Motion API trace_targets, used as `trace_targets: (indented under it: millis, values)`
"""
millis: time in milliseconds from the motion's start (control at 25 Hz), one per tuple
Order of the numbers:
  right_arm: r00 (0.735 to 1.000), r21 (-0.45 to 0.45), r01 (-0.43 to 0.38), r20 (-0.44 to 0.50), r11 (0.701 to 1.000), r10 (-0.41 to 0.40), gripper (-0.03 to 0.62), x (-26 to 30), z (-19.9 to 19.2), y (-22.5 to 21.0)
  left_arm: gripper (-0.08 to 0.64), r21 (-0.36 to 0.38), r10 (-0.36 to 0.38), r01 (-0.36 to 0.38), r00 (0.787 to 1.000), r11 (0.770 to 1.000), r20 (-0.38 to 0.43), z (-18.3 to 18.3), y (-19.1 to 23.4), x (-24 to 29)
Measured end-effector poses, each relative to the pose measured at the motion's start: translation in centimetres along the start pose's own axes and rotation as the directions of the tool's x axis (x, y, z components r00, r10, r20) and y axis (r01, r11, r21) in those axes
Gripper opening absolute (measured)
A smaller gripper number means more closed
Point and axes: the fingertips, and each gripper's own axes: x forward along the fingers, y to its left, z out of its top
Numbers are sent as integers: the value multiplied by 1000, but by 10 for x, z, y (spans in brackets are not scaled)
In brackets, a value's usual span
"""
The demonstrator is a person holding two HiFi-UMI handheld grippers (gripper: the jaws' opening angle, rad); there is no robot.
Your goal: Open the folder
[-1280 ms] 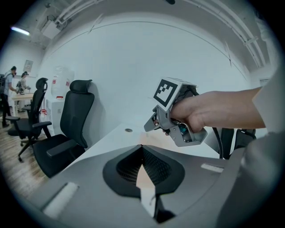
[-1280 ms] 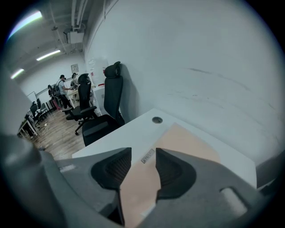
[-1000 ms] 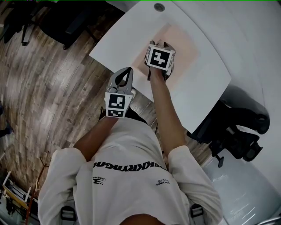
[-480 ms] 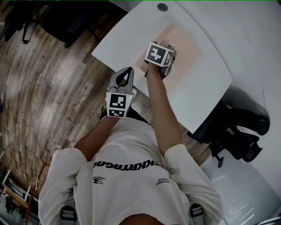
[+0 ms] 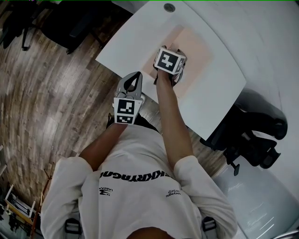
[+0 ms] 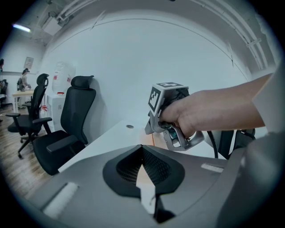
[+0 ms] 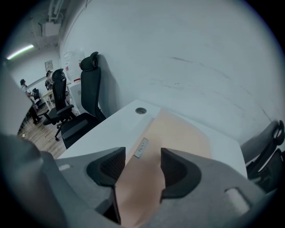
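Folder lies flat on table, looks unopened, so everything's left. Our right gripper has just opened wide over its near edge, nothing gripped. Left gripper is closed and empty.

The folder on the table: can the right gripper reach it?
Probably yes: the right gripper hangs over the folder; its jaws have just been opening, nothing gripped, nothing blocking.

Surface: white smooth tabletop with a curved edge | On it: pale peach rectangular folder lay flat, small grey label near its edge | Round grey grommet sat beyond the folder, apart from it.
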Motion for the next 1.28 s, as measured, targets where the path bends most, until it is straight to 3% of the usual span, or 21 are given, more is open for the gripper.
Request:
trace_targets:
  millis: [480, 640, 1280]
  values:
    - [1000, 26, -16, 18, 1000, 15, 238, -20, -1, -18, -8, 10, -47, 47, 998, 999, -38, -15, -20, 11]
    - [1000, 70, -13, 26, 997, 11, 236, -31, 2, -25, -8, 25, -60, 61, 997, 998, -45, -16, -26, 15]
    - [992, 130, -98, 97, 987, 85, 230, -65, 8, -54, -8, 57, -84, 87, 995, 995, -56, -15, -45, 25]
